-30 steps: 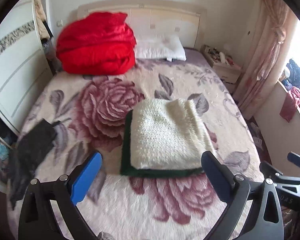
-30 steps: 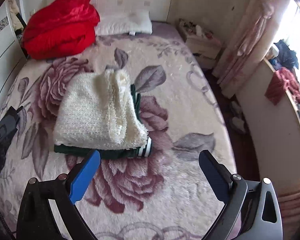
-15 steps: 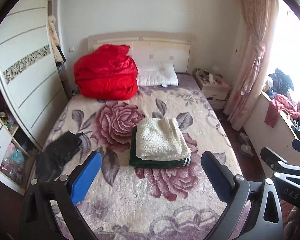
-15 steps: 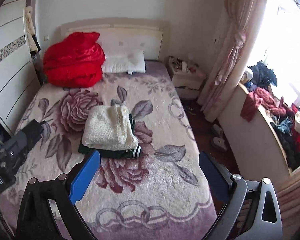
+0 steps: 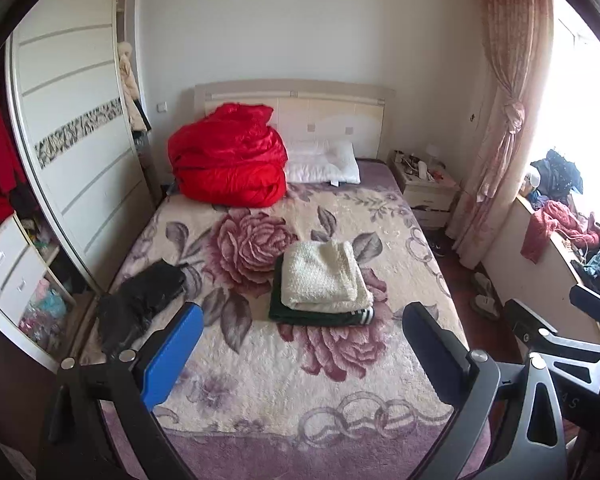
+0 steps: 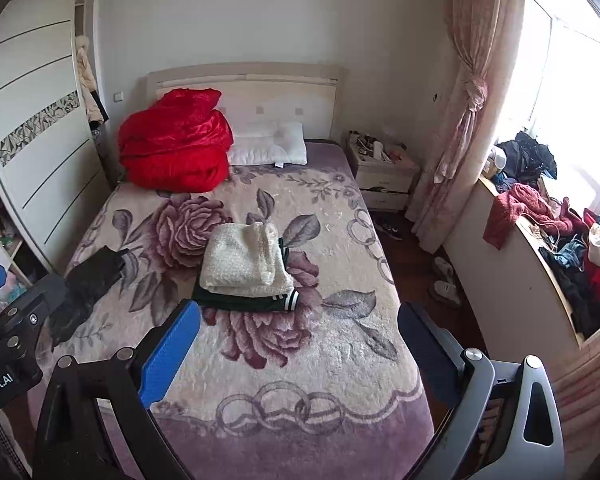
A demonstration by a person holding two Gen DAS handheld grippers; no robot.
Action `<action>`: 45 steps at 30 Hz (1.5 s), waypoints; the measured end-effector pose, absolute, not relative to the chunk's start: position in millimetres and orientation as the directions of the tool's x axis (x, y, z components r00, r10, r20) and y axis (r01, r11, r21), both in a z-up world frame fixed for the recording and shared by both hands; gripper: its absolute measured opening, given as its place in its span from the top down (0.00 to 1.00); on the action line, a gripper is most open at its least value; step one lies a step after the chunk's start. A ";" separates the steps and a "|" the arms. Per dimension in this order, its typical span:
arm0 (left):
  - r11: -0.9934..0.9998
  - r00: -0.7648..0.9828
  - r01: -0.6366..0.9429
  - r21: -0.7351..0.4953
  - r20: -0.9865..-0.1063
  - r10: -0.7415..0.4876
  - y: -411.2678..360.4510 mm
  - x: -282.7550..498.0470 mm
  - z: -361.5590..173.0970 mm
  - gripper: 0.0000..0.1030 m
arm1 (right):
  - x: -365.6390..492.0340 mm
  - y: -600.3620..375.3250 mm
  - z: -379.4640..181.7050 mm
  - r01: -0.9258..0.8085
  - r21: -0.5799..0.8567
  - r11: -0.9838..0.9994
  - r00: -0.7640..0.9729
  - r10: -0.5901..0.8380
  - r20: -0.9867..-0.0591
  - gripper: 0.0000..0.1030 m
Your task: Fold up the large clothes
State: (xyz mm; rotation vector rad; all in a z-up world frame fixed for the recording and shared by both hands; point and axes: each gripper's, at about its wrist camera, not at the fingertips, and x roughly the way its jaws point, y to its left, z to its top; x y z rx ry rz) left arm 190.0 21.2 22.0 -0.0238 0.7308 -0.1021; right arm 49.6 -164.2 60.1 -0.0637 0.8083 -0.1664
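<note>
left wrist, folded clothes (image 5: 324, 284) beyond gripper (image 5: 300, 352)

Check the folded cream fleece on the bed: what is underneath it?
Under the cream fleece lies a folded dark green garment with white-striped cuff, showing along the near and left edges. The rest is covered; whether anything else lies between cannot be seen.

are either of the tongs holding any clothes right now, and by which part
Nothing is held. The left tongs and the right tongs are both open and empty, well back from the folded cream garment on the bed.
</note>
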 end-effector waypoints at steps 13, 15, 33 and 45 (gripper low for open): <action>0.995 0.761 0.077 -0.068 -0.640 -0.103 26.5 173.1 27.9 0.01 | 23.9 -166.6 95.4 0.130 -0.117 0.985 0.717 -0.175 -0.674 0.02; 0.995 0.760 0.074 -0.069 -0.642 -0.101 27.6 172.1 28.0 0.01 | 25.4 -167.5 96.3 0.133 -0.120 0.984 0.718 -0.179 -0.673 0.02; 0.997 0.767 0.055 -0.058 -0.637 -0.079 34.6 168.5 30.0 0.01 | 27.4 -164.6 100.7 0.118 -0.109 0.987 0.725 -0.161 -0.670 0.00; 0.997 0.771 0.060 -0.057 -0.631 -0.083 31.3 167.5 31.4 0.01 | 25.8 -168.4 103.0 0.125 -0.103 0.987 0.729 -0.162 -0.665 0.00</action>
